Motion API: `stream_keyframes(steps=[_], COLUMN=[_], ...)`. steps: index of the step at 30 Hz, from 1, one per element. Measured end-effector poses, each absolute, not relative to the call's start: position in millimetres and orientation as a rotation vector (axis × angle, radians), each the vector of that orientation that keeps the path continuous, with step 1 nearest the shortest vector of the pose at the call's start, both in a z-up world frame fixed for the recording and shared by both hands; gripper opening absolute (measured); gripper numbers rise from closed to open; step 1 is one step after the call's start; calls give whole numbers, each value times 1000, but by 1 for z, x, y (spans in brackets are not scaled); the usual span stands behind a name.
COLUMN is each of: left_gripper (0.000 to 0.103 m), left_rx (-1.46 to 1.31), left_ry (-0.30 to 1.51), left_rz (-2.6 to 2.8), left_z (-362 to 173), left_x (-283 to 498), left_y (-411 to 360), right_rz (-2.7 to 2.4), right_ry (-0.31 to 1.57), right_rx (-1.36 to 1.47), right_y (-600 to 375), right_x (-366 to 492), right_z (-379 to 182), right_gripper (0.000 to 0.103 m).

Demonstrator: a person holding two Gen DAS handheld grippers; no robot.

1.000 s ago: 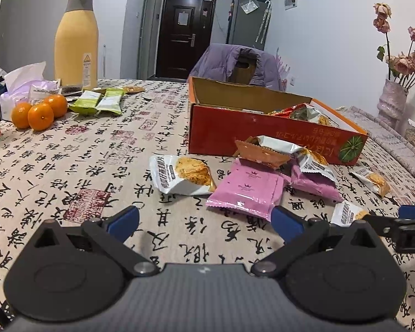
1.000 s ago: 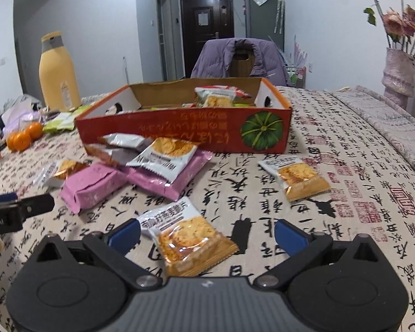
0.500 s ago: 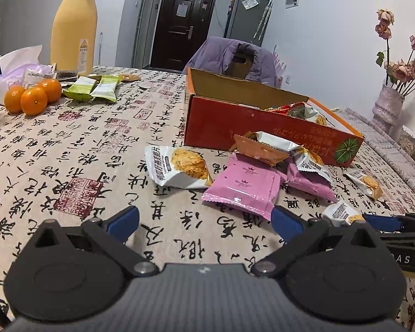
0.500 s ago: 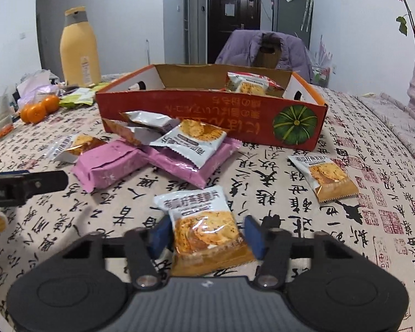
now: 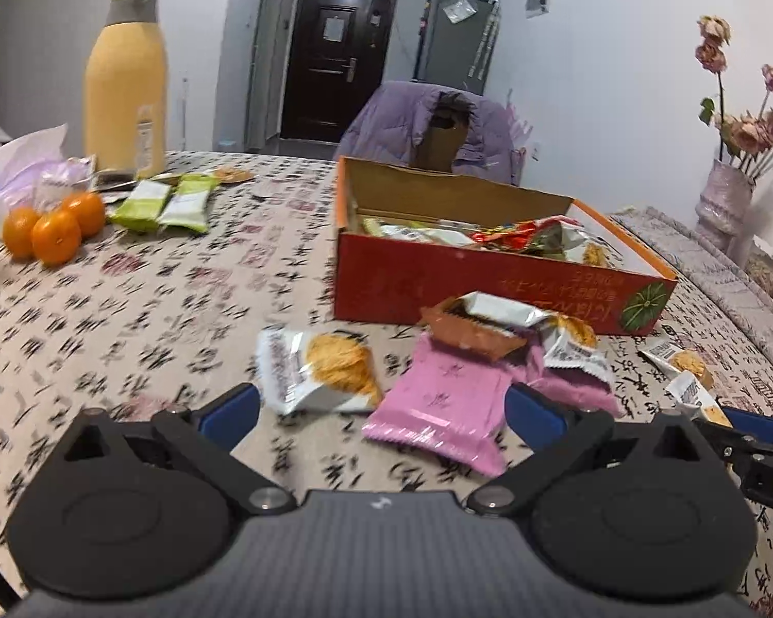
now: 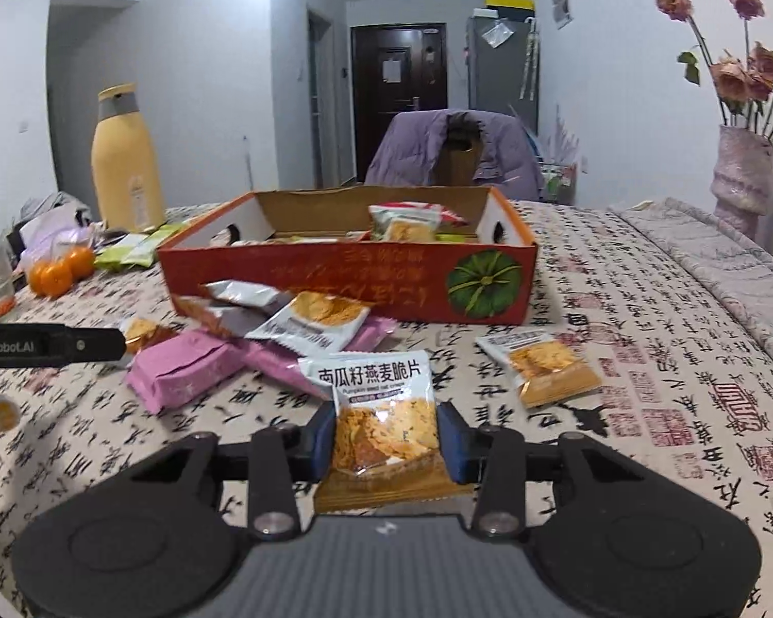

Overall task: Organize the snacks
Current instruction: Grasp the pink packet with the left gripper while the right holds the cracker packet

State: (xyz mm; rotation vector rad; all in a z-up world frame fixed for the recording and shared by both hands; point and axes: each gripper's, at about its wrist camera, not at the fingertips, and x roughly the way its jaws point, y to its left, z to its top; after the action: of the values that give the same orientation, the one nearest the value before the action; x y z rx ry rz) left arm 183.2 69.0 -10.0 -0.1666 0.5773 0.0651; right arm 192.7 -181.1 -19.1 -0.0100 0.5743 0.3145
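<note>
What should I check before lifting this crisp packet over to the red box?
1. Right gripper on crisp packet: jaws closing, pads against both packet edges. Ok.
2. Packet clear of the pink packets: its top corner overlaps one. Not ok.
3. Red box open on top, with room: ok.
4. Path to the box: heap of loose packets in front, lift above it. Ok.
5. Left gripper out of the way: open, empty, off to the side. Ok.
</note>
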Motion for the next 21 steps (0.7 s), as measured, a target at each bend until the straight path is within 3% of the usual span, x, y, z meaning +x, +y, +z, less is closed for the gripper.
stream_keyframes(steps=[15, 21], left_gripper=[103, 87], left_rx=[-21, 25], left_ry=[692, 695], left_rz=[66, 78], left_z=[-29, -31], left_x=[248, 253], left_y=[26, 17], right_rz=[280, 287], right_ry=[567, 574], right_rx=[50, 68], right_y=[-209, -213], right_x=[209, 208], right_z=[-23, -27], right_gripper=[41, 41])
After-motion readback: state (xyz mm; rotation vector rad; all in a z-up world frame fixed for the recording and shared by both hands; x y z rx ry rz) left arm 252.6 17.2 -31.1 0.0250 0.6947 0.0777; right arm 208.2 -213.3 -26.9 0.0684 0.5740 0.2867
